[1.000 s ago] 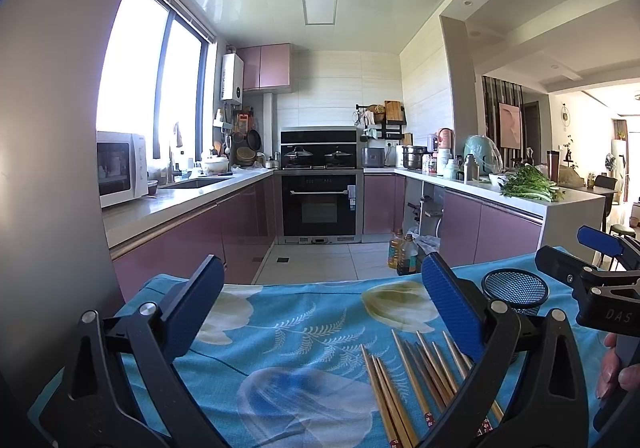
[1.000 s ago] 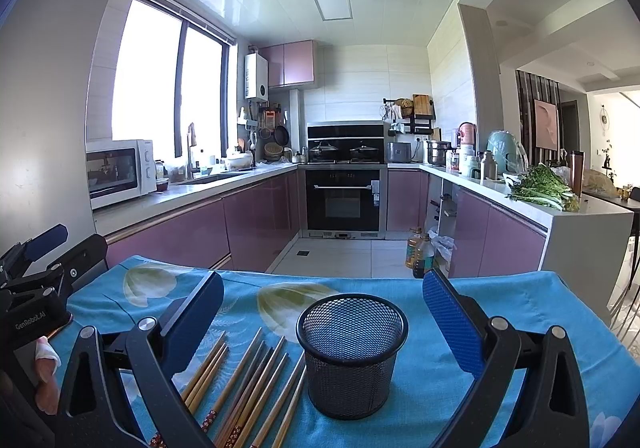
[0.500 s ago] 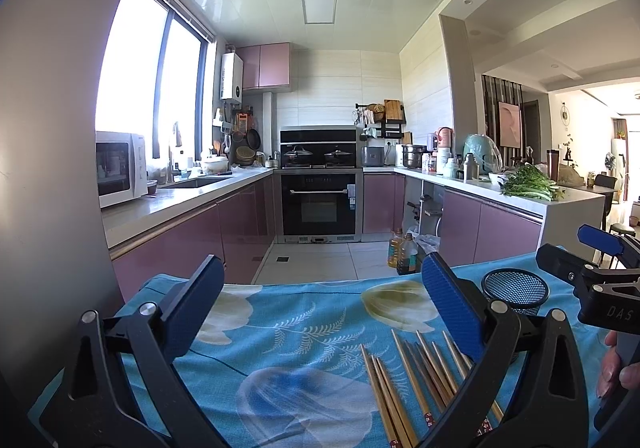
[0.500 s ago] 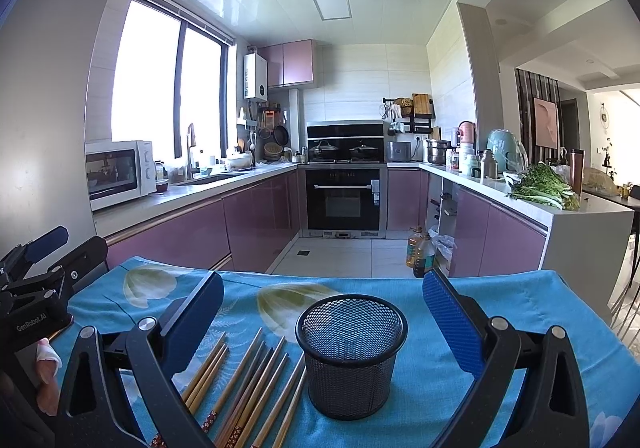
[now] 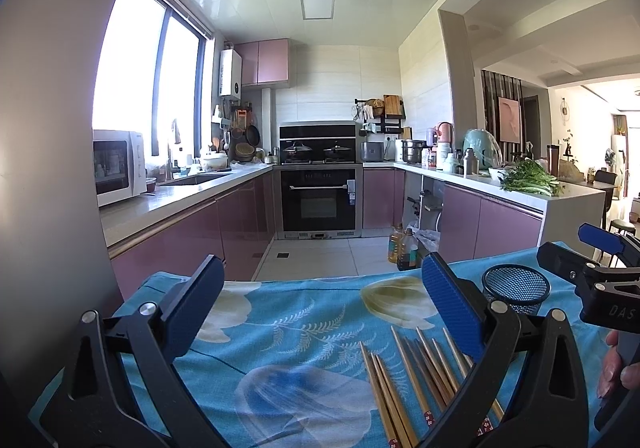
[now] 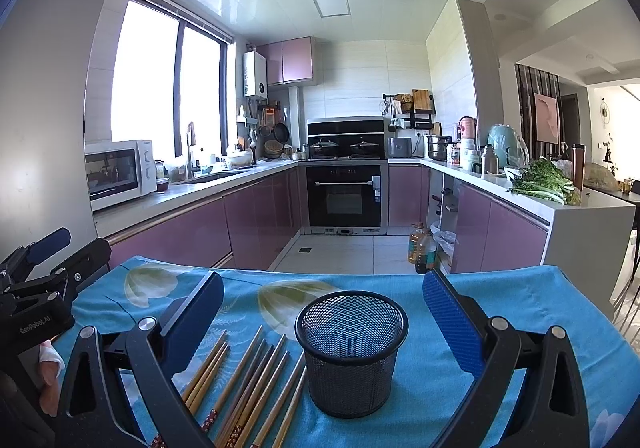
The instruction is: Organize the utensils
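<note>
Several wooden chopsticks (image 6: 244, 380) lie side by side on the blue flowered tablecloth (image 6: 500, 292), just left of an upright black mesh cup (image 6: 352, 352). My right gripper (image 6: 322, 312) is open and empty, with the cup between its fingers' lines and a little ahead. In the left wrist view the chopsticks (image 5: 416, 376) lie at lower right and the mesh cup (image 5: 516, 288) stands further right. My left gripper (image 5: 320, 308) is open and empty above the cloth, left of the chopsticks.
The table's far edge (image 6: 320, 272) drops to the kitchen floor. Oil bottles (image 6: 422, 248) stand on the floor beyond. Purple cabinets, an oven (image 6: 346, 196) and a counter with greens (image 6: 544, 184) lie further off.
</note>
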The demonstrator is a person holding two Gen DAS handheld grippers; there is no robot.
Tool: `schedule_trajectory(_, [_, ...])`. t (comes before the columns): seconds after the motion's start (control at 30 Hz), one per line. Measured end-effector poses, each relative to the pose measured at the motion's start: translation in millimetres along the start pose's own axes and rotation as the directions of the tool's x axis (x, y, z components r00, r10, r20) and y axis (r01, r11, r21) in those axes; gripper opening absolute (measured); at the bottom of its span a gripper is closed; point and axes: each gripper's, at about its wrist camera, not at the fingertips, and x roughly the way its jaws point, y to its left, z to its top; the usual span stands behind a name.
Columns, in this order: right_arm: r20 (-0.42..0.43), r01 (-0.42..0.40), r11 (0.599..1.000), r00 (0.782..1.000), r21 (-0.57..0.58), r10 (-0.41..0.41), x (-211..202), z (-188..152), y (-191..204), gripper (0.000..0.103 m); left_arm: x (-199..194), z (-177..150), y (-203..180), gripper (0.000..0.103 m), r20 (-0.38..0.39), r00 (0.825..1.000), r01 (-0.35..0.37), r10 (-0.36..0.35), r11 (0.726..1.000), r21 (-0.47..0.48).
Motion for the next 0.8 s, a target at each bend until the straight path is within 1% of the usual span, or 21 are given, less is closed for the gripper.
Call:
schedule_trajectory(0.33, [-0.009, -0.006, 1.0, 1.0, 0.003, 0.006, 0.1, -2.0, -4.3, 0.097, 3.3, -0.8, -0.2, 0.097, -0.021, 1.0, 0.001, -0.001, 1.0, 0.004])
schedule_trajectory(0.47, [-0.046, -0.035, 0.999, 0.998, -0.009, 0.034, -1.1, -4.6, -4.8, 0.097, 7.6, -2.6, 0.3, 0.097, -0.047, 0.999, 0.01, -0.01, 1.0, 0.011])
schedule_trajectory(0.53, [-0.077, -0.067, 0.998, 0.995, -0.018, 0.066, -1.7, -7.4, -4.0, 0.097, 11.6, -4.3, -0.6, 0.097, -0.07, 0.997, 0.02, -0.018, 1.0, 0.023])
schedule_trajectory(0.6, [-0.131, -0.108, 0.994, 0.986, -0.024, 0.103, 0.3, -12.0, -1.5, 0.097, 18.0, -7.8, -0.1, 0.097, -0.108, 0.993, 0.041, -0.038, 0.999, 0.031])
schedule_trajectory(0.7, [-0.226, -0.166, 0.986, 0.961, -0.016, 0.158, 5.6, -26.2, 1.7, 0.096, 31.6, -14.7, 0.6, 0.097, -0.18, 0.982, 0.063, -0.055, 0.997, 0.042])
schedule_trajectory(0.8, [-0.31, -0.193, 0.981, 0.934, -0.023, 0.176, 14.2, -41.8, 8.3, 0.09, 46.9, -24.5, 0.9, 0.097, -0.265, 0.961, 0.096, -0.079, 0.994, 0.053])
